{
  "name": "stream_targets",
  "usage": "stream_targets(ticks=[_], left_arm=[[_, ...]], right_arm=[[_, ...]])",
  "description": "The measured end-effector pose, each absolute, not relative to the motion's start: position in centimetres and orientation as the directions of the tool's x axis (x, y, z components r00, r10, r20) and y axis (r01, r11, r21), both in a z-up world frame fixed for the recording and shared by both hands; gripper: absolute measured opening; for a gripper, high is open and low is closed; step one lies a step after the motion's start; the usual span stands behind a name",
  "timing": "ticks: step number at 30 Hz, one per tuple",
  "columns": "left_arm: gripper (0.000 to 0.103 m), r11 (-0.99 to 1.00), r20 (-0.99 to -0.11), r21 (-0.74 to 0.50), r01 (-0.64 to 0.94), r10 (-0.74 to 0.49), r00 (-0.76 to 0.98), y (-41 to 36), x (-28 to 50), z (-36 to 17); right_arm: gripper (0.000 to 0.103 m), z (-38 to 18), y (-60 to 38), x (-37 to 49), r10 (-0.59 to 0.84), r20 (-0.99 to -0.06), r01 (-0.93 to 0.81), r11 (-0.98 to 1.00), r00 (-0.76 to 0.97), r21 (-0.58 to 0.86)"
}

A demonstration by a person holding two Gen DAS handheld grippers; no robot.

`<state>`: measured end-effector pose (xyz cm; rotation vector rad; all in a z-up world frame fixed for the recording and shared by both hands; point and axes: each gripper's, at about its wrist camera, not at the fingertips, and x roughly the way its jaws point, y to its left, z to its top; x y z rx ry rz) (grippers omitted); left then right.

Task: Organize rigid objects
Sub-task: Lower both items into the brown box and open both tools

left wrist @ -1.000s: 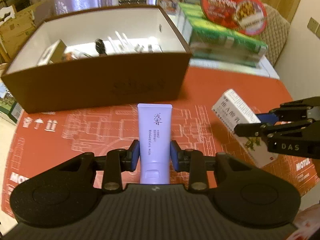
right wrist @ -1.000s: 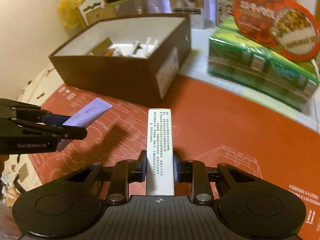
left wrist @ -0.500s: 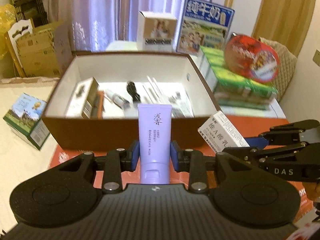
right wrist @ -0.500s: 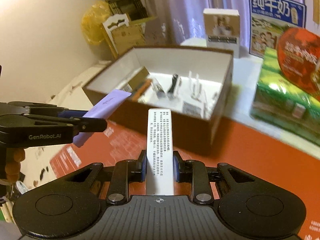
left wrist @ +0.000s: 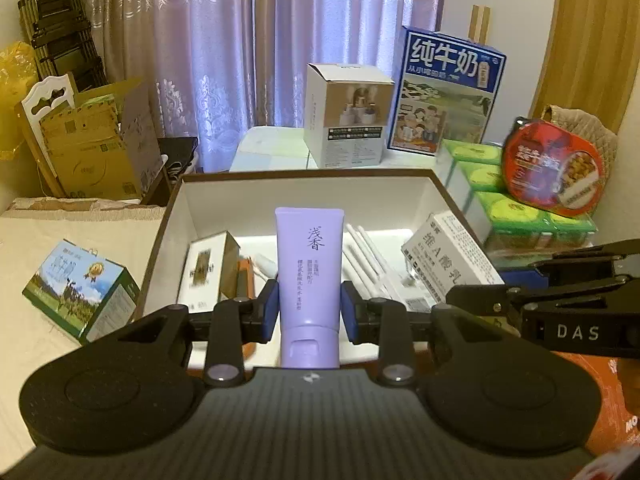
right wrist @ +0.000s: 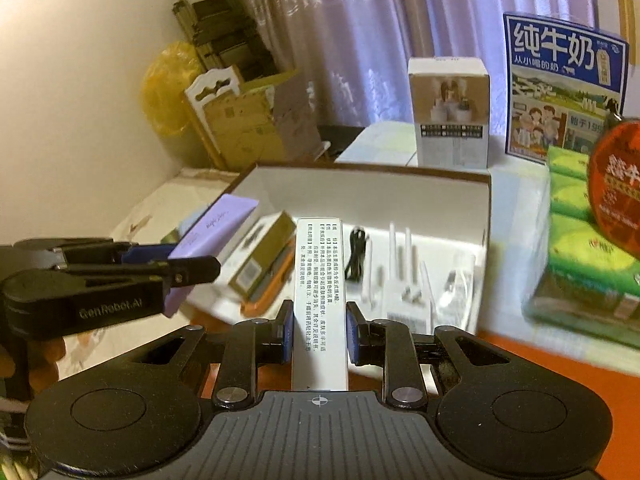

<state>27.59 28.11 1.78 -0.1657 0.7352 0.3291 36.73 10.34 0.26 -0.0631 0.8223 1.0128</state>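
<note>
left hand-held gripper (left wrist: 309,312) clamps a purple tube (left wrist: 309,268); right hand-held gripper (right wrist: 319,332) clamps a white carton (right wrist: 319,300)

"浅香" printed on purple tube (left wrist: 309,268). "纯牛奶" shown on blue milk carton (left wrist: 446,96). "DAS" marked on right gripper (left wrist: 472,298); "GenRobot.AI" on left gripper (right wrist: 218,266). "维A酸乳" read on white box (left wrist: 450,258); small print illegible.

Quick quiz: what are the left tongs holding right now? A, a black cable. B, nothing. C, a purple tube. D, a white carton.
C: the left tongs are clamped on the purple tube, its flat end pointing toward the open brown box.
</note>
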Motion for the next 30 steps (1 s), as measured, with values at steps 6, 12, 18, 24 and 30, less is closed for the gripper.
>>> stream_targets(ticks=[6,12,18,24,30], left_arm=[[0.028,0.936,-0.701,-0.028,-0.350,0.231,0.675,30.7,30.4,0.7],[0.028,0.938,-0.728,-0.033,-0.346,0.215,0.651,32.6,32.6,-0.9],[0.028,0.940,-0.755,-0.033,-0.339,0.199,0.625,34.0,34.5,-2.5],[0.028,0.941,-0.776,-0.037,-0.338,0.186,0.603,35.3,36.3,-3.9],[0.028,0.941,-0.796,-0.040,-0.336,0.173,0.580,36.5,37.9,-5.4]], right_arm=[[0.022,0.3,13.4,38.9,0.706,-0.645,-0.747,0.589,0.291,0.309],[0.022,-0.9,15.8,40.7,0.675,-0.675,-0.719,0.624,0.300,0.304],[0.022,-2.6,17.5,42.4,0.644,-0.707,-0.686,0.656,0.292,0.315],[0.022,-3.7,18.8,44.1,0.620,-0.730,-0.654,0.683,0.286,0.325],[0.022,-4.7,19.8,45.2,0.602,-0.748,-0.630,0.704,0.281,0.329]])
